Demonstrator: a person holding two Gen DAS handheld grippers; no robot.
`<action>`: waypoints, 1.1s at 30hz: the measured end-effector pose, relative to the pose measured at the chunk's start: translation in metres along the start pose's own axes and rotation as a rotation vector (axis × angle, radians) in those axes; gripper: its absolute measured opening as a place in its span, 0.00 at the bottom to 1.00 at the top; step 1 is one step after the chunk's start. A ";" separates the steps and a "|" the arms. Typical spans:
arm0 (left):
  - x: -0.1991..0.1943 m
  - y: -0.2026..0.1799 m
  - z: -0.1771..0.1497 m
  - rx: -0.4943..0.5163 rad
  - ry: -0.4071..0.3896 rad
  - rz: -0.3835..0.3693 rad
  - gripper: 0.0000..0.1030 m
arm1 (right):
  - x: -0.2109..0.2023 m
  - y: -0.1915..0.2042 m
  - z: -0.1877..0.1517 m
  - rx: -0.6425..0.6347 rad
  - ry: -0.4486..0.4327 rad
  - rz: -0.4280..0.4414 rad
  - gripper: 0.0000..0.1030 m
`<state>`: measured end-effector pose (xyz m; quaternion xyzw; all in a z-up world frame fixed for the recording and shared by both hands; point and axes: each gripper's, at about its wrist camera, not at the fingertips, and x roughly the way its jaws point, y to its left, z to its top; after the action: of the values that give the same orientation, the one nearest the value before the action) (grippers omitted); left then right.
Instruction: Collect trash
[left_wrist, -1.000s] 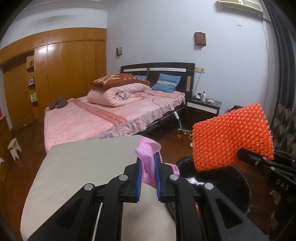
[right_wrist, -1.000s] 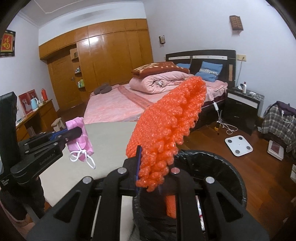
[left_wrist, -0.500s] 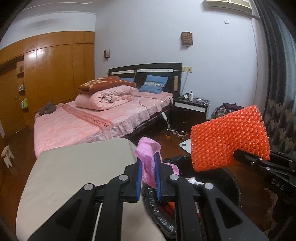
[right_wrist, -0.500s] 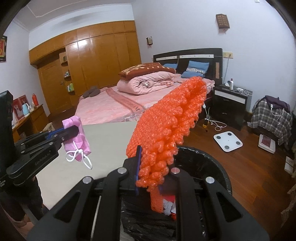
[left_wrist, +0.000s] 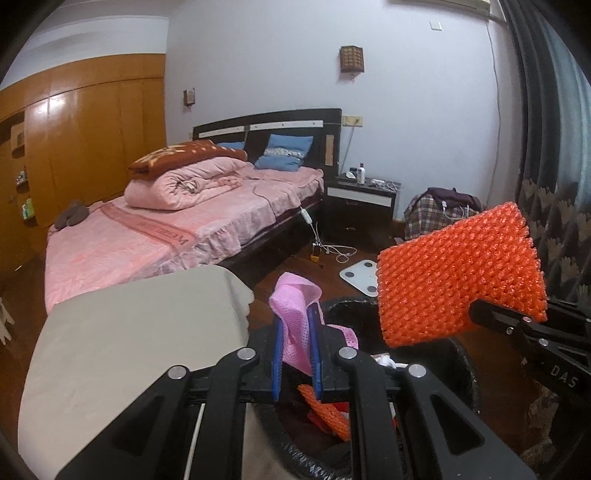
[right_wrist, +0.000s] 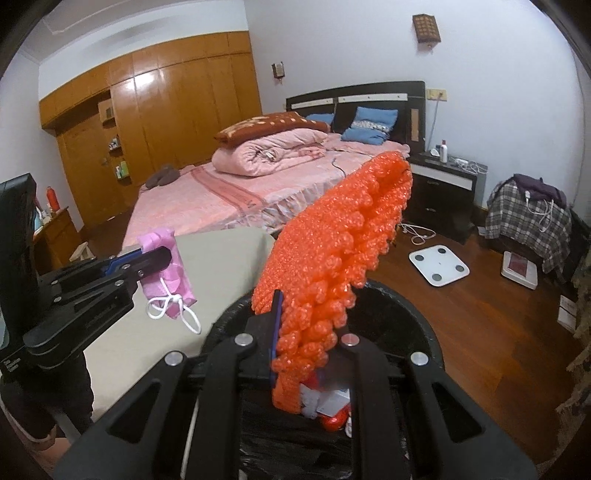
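Note:
My left gripper (left_wrist: 297, 354) is shut on a pink face mask (left_wrist: 295, 299), which hangs at the near rim of a round black bin (left_wrist: 458, 373). In the right wrist view that left gripper (right_wrist: 162, 258) holds the pink mask (right_wrist: 166, 273) over the grey table edge, its white loops dangling. My right gripper (right_wrist: 308, 332) is shut on an orange bubble-wrap sheet (right_wrist: 332, 251), held above the black bin (right_wrist: 413, 325). The orange sheet (left_wrist: 458, 280) fills the right of the left wrist view. Orange, red and white trash lies inside the bin.
A grey table (left_wrist: 129, 332) lies to the left of the bin. Beyond are a pink bed (left_wrist: 166, 229), a black nightstand (left_wrist: 362, 203), a white scale (right_wrist: 437, 264) on the wood floor and a plaid-covered stool (right_wrist: 528, 218). A dark curtain (left_wrist: 546, 147) hangs at right.
Both grippers have moved right and down toward the bin with their loads. The bin's opening and the trash in it show more now.

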<state>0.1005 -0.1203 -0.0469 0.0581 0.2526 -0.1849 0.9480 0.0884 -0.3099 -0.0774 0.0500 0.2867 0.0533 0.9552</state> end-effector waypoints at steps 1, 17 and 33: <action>0.006 -0.002 0.000 0.005 0.004 -0.004 0.12 | 0.002 -0.003 -0.001 0.005 0.006 -0.008 0.13; 0.077 -0.036 -0.006 0.050 0.087 -0.112 0.37 | 0.038 -0.041 -0.025 0.051 0.087 -0.088 0.29; 0.040 0.008 -0.005 -0.003 0.040 -0.029 0.89 | 0.024 -0.041 -0.024 0.072 0.045 -0.128 0.93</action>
<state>0.1336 -0.1247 -0.0708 0.0565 0.2724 -0.1970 0.9401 0.0982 -0.3462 -0.1158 0.0649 0.3124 -0.0170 0.9476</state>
